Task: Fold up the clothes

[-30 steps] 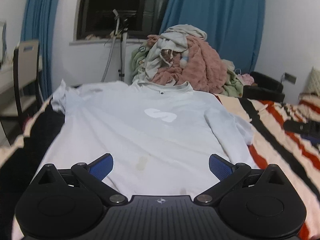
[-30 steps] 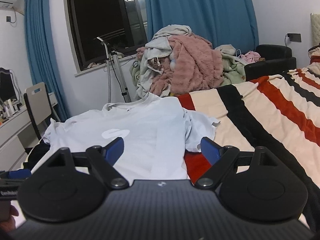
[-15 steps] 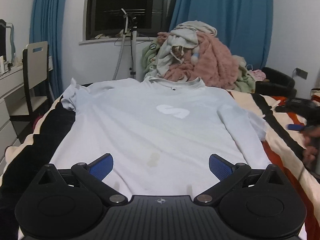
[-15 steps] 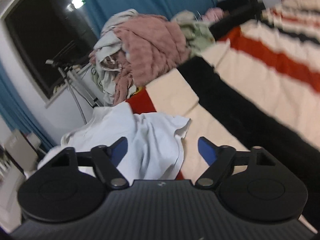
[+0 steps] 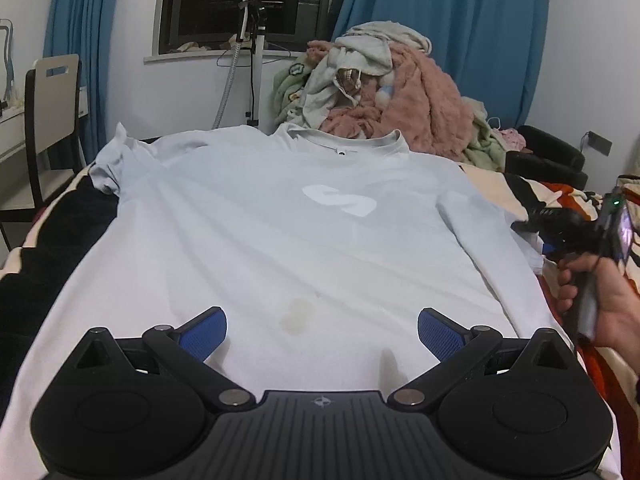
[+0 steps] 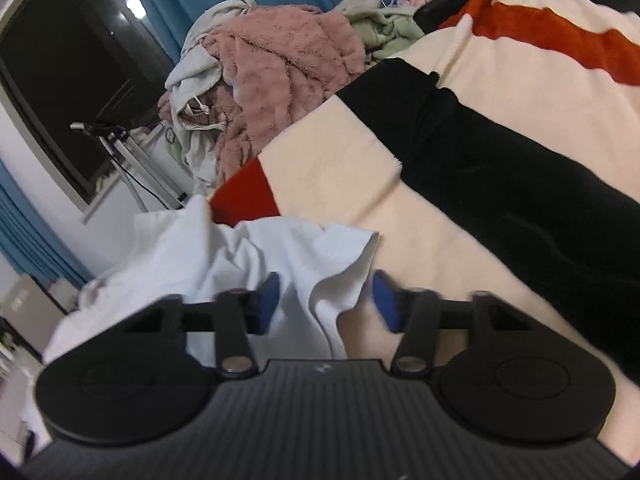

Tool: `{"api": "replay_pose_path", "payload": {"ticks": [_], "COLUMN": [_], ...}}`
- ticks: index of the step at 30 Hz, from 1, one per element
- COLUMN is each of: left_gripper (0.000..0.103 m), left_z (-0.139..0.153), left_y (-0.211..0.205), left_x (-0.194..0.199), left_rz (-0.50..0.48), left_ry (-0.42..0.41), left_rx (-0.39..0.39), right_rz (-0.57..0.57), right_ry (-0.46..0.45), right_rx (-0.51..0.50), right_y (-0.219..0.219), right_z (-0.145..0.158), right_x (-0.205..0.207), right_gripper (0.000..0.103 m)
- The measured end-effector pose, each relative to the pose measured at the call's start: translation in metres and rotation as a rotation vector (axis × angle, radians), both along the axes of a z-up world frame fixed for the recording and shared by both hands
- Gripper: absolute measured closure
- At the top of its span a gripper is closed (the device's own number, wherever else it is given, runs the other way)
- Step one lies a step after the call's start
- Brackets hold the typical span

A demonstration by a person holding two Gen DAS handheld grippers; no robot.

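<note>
While my right gripper point(image 6: 326, 300) has just been closing, the white T-shirt's sleeve point(image 6: 320, 264) sits between its half-closed jaws, pads not yet pressing. My left gripper point(image 5: 322, 330) hovers wide open, empty, over the T-shirt point(image 5: 280, 232) hem.

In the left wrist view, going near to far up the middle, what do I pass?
Left gripper → stain → white logo → collar → clothes pile → blue curtain.
</note>
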State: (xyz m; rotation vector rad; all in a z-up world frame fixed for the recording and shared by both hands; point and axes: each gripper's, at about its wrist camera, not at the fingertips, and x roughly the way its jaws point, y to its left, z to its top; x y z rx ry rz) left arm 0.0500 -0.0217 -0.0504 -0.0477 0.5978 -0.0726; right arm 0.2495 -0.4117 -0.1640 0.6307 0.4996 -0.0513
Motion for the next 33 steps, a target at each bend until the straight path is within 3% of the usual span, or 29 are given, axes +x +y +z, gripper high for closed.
{"api": "replay_pose_path", "payload": {"ticks": [1,3,5,8,11,14,17,22,24,26,28,33], "left_gripper": [0.000,0.000,0.000,0.000,0.000,0.000,0.000,0.000,0.000,0.000,0.000,0.003], "left_z": [-0.003,-0.007,-0.008,-0.009,-0.009,-0.013,-0.016,-0.020,-0.022,-0.022,-0.022,-0.016], "left_y": [-0.001,-0.003,0.001,0.002,0.002,0.003,-0.001,-0.007,-0.009,-0.009,-0.008,0.006], "left_x": [0.002,0.010,0.014,0.016,0.018,0.023,0.029,0.044,0.049,0.052,0.054,0.054], "left_rz": [0.004,0.022,0.013,0.009,0.020,-0.012,-0.030,-0.044,-0.048,-0.049,-0.050,-0.015], "left_ry": [-0.005,0.012,0.020,0.016,0.040,0.081,0.061,0.021,0.017,0.015,0.014,0.060], "left_rx": [0.017,0.038,0.009,0.007,0.007,-0.042,-0.032,-0.017,-0.015,-0.019,-0.024,-0.138], "right_rz": [-0.021,-0.065,-0.082,-0.086,-0.112,-0.146,-0.173,-0.222,-0.213,-0.197,-0.177,-0.171], "right_ry": [-0.027,-0.109,-0.155,-0.173,-0.128,-0.014,0.036,0.038,0.028,0.015,-0.025,-0.036], "right_rx": [-0.049,-0.192,-0.275,-0.419,-0.607,-0.756,-0.800,-0.697,-0.667,-0.637,-0.607,-0.570], "right_y": [0.005,0.018,0.024,0.021,0.010,-0.001,-0.013,-0.031,-0.034,-0.037,-0.034,-0.004], "right_z": [0.003,0.020,0.044,0.079,0.093,0.080,0.052,0.027,0.025,0.026,0.037,0.070], "right_x": [-0.002,-0.008,0.000,0.027,0.067,0.106,0.127,0.124,0.117,0.108,0.089,0.015], "right_gripper": [0.090,0.093,0.094,0.095,0.095,0.096,0.099,0.096,0.089,0.035,0.018,0.018]}}
